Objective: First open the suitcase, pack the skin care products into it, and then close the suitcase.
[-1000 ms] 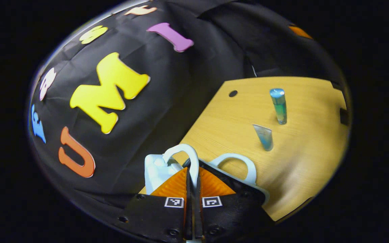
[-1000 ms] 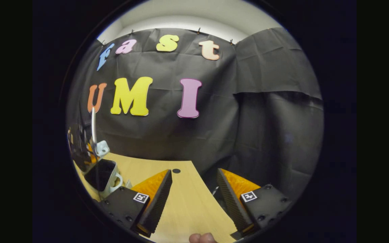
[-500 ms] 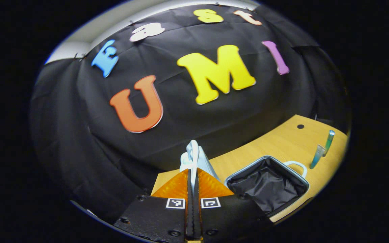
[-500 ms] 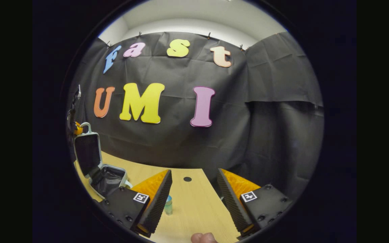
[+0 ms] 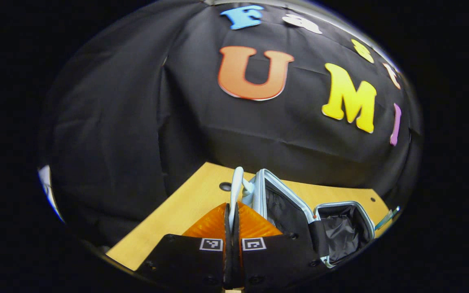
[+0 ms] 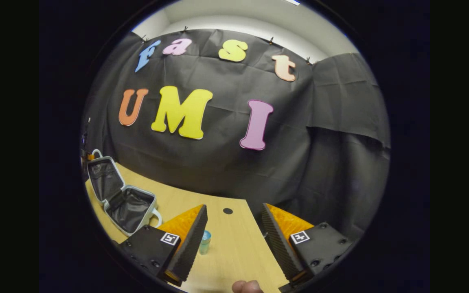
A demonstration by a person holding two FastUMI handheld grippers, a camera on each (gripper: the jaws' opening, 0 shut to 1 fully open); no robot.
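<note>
The small pale-blue suitcase [image 5: 342, 228] lies open on the wooden table [image 5: 185, 203], its dark lining showing. My left gripper [image 5: 231, 215] is shut on the white handle [image 5: 236, 183] of the raised lid [image 5: 275, 199]. In the right gripper view the same suitcase [image 6: 130, 205] sits at the far left with its lid [image 6: 103, 177] swung back. My right gripper [image 6: 234, 232] stands open above the table with nothing between its fingers. A blue-green bottle [image 6: 204, 242] stands beside its left finger. A thin tube [image 5: 386, 217] peeks out past the suitcase's right side.
The table [image 6: 234, 252] has a small dark hole [image 6: 227, 211] near its back edge and another hole [image 5: 225, 186] by the lid. Black cloth closes the booth behind the table. A fingertip [image 6: 247, 286] shows at the bottom of the right gripper view.
The left gripper has swung the lid by its handle from nearly upright to tilted far back, so the suitcase now lies wide open. The right gripper stayed open, shifting only slightly.
</note>
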